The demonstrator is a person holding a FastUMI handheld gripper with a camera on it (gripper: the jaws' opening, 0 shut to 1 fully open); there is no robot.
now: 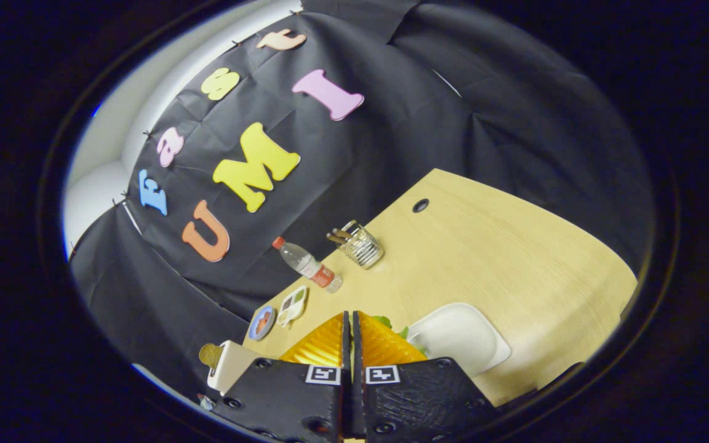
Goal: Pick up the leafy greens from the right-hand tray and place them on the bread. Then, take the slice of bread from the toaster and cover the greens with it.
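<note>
- Green leaves (391, 325) peek out just past the fingertips, beside the white tray (462, 344); the greens are off the tray floor, which looks bare
- the gripper (351, 326) has its two fingers pressed almost flat together, with just a thin gap; the leaves seem pinched there, but the spot where they meet is hidden, so I cannot tell for sure
- the toaster (231, 364) stands on the other side of the fingers, with a brown slice (210, 355) sticking up out of it; that part is not done yet
- I cannot make out the bottom bread
- my guess: the first step is half done; laying the greens down and covering them are both left
- a bottle (306, 264) and a wire cup (362, 246) stand far back on the wood table (514, 246)
</note>
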